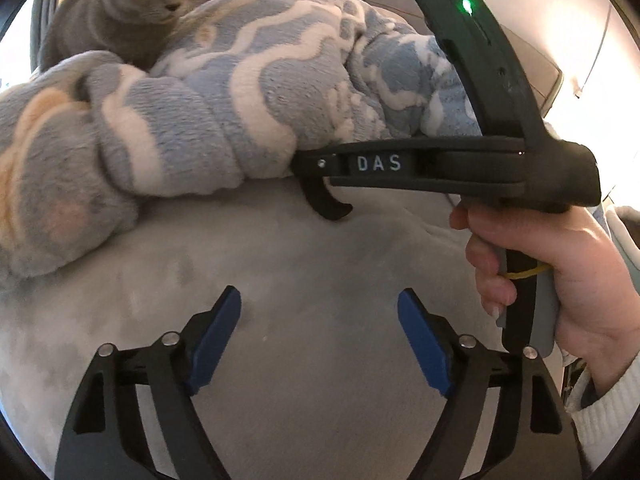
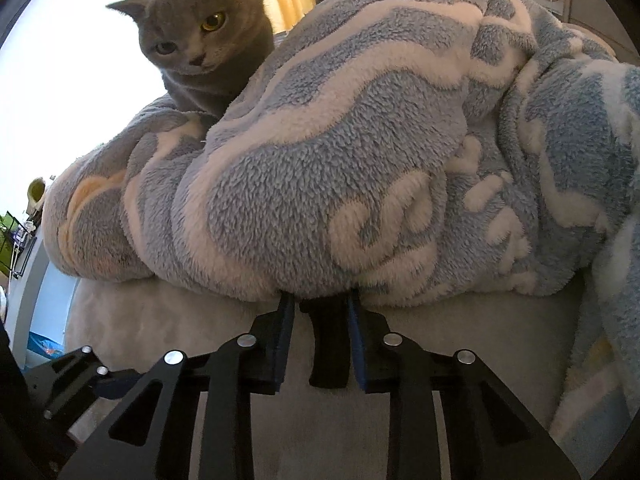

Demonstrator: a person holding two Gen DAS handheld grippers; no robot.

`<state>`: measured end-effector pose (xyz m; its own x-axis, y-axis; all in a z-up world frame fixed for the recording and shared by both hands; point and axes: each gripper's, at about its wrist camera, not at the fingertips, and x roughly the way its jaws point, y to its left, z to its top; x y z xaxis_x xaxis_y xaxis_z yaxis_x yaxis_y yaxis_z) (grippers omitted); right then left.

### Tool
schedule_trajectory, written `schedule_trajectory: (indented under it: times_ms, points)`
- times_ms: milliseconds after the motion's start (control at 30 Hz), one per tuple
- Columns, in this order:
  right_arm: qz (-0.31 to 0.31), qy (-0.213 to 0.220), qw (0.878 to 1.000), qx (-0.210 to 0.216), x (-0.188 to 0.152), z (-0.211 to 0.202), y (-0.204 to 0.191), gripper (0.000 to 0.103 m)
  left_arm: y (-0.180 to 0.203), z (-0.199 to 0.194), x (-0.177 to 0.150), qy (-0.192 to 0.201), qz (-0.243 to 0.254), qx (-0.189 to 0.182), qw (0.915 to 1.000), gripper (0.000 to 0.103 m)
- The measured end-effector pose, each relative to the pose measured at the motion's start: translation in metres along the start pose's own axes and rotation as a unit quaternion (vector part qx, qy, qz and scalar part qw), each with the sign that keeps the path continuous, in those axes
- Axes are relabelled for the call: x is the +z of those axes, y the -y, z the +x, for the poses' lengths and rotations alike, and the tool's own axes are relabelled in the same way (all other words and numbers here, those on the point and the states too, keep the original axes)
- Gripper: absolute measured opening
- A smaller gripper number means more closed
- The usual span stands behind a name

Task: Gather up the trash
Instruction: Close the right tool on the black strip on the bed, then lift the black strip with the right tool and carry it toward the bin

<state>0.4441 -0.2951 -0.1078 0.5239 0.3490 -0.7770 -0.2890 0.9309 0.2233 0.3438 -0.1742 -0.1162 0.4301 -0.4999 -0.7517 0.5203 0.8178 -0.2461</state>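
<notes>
right hand-held gripper (image 2: 320,300): jaws nearly together, blue pads (image 2: 285,336) clamped on a black hooked piece (image 2: 326,344); tip right at the lower edge of the blanket
black hooked piece: the task item as far as I can tell, maybe plastic, can't identify it further; in the left wrist view it hangs below the right hand-held gripper's tip (image 1: 306,164) as a curved hook (image 1: 328,204), just above the grey surface
right hand (image 1: 560,272): wrapped around the grip, white knit sleeve (image 1: 612,412) at the wrist; green light (image 1: 466,5) lit on the upright part of the tool
left hand-held gripper (image 1: 320,296): jaws wide apart, nothing between the blue pads (image 1: 218,340); angled down over the bare grey surface, near the right tool but apart from it
grey plush surface (image 1: 280,272): soft and wrinkled; bed or sofa, can't tell which
fleece blanket (image 2: 320,160): blue-grey with cream wavy pattern, bunched in a thick heap on the surface, just past both tools
cat (image 2: 204,40): grey, behind the heap, head down toward the grippers; also top left in the left wrist view (image 1: 132,8)
</notes>
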Motion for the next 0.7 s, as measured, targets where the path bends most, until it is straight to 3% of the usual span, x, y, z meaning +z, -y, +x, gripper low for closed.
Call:
schedule_trajectory:
  times_ms: [300, 533, 700]
  points:
    - [0.04, -0.009, 0.998, 0.045, 0.008, 0.006, 0.025, 0.023, 0.004, 0.022, 0.016, 0.002, -0.014, -0.018, 0.9998, 0.072]
    - [0.093, -0.015, 0.992, 0.086, 0.004, 0.002, 0.062, 0.022, -0.001, 0.042, 0.031, 0.001, -0.056, -0.027, 0.998, 0.061]
    - [0.13, -0.022, 0.984, 0.118, 0.0, 0.005, 0.082, 0.022, 0.002, 0.049, 0.039, 0.002, -0.056, -0.019, 0.9982, 0.057]
